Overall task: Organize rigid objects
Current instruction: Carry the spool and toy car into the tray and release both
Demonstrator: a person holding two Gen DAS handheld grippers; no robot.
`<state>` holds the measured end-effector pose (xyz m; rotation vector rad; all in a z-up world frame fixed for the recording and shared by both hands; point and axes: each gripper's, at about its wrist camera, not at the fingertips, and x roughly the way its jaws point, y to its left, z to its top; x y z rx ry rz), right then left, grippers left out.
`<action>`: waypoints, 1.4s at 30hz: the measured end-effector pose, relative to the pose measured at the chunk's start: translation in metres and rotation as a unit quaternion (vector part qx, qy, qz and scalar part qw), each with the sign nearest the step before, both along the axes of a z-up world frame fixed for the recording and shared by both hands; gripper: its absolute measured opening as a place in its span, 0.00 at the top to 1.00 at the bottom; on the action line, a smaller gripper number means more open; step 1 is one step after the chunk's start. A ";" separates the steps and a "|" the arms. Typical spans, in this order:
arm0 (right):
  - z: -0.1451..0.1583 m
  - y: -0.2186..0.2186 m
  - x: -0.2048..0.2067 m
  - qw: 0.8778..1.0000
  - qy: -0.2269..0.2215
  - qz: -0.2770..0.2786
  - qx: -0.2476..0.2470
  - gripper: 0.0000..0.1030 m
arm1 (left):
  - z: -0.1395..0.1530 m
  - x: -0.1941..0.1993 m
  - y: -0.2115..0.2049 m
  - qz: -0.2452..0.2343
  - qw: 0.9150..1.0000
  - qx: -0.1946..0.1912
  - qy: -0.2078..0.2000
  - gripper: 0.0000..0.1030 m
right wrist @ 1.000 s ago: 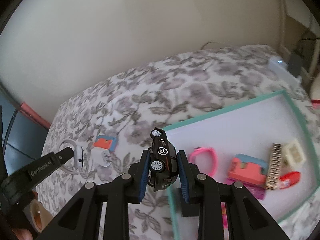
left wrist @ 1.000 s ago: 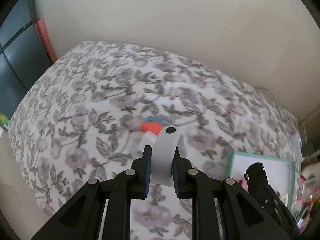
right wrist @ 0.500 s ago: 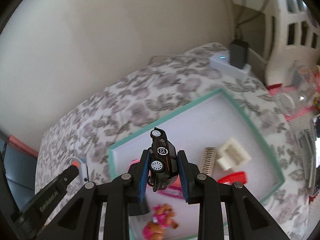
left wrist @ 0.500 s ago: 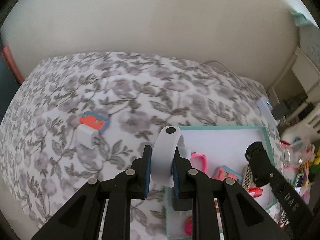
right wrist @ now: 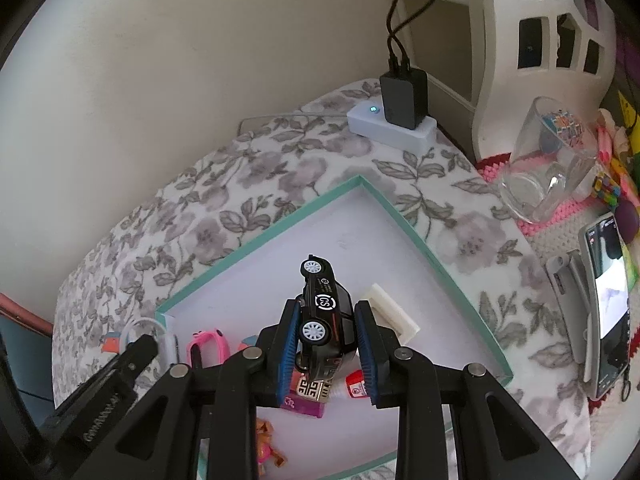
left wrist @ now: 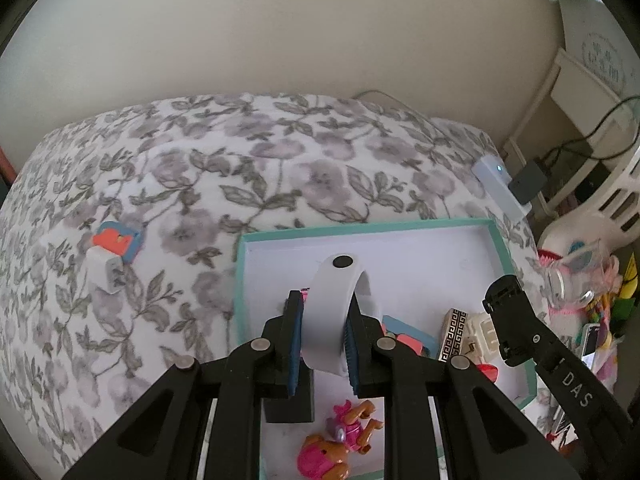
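Note:
My left gripper (left wrist: 322, 344) is shut on a white watch band (left wrist: 332, 304) and holds it above the near left part of a teal-rimmed white tray (left wrist: 360, 229). My right gripper (right wrist: 326, 344) is shut on a black toy car (right wrist: 324, 316), held on its side above the same tray (right wrist: 404, 224). In the tray lie a pink watch (right wrist: 208, 346), a pink toy dog (left wrist: 332, 440), a patterned comb (left wrist: 452, 334), a cream block (right wrist: 394, 316) and a red tube (right wrist: 356, 388). The right gripper with the car also shows in the left wrist view (left wrist: 504, 320).
A red and blue eraser (left wrist: 116, 240) and a small white block (left wrist: 106, 270) lie on the floral bedcover left of the tray. A white power strip with a black charger (right wrist: 396, 116) sits at the bed's far corner. A glass (right wrist: 544, 168), a phone (right wrist: 608, 300) and a white basket stand at the right.
Both grippers have moved right, from over the bedcover to over the tray, still holding the band and the car. The eraser and white block now lie far to the left.

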<state>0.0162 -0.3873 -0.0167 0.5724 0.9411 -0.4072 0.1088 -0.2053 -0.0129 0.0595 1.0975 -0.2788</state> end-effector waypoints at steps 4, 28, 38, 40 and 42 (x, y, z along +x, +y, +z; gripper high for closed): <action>-0.004 0.003 0.004 1.000 0.001 0.010 0.000 0.71 | -0.009 0.003 -0.005 -0.005 1.000 0.004 0.003 0.81; -0.030 0.020 0.022 0.998 0.047 0.041 -0.004 0.71 | -0.032 0.011 -0.007 -0.010 1.000 0.020 0.021 0.80; -0.019 0.022 0.021 0.998 0.039 0.046 -0.011 0.71 | -0.024 0.012 0.001 0.001 1.000 0.019 0.022 0.76; -0.014 0.023 0.020 0.998 0.036 0.047 -0.016 0.71 | -0.021 0.012 0.003 0.005 1.000 0.019 0.021 0.71; -0.008 0.024 0.019 0.998 0.031 0.047 -0.022 0.71 | -0.017 0.013 0.007 0.009 1.000 0.016 0.018 0.67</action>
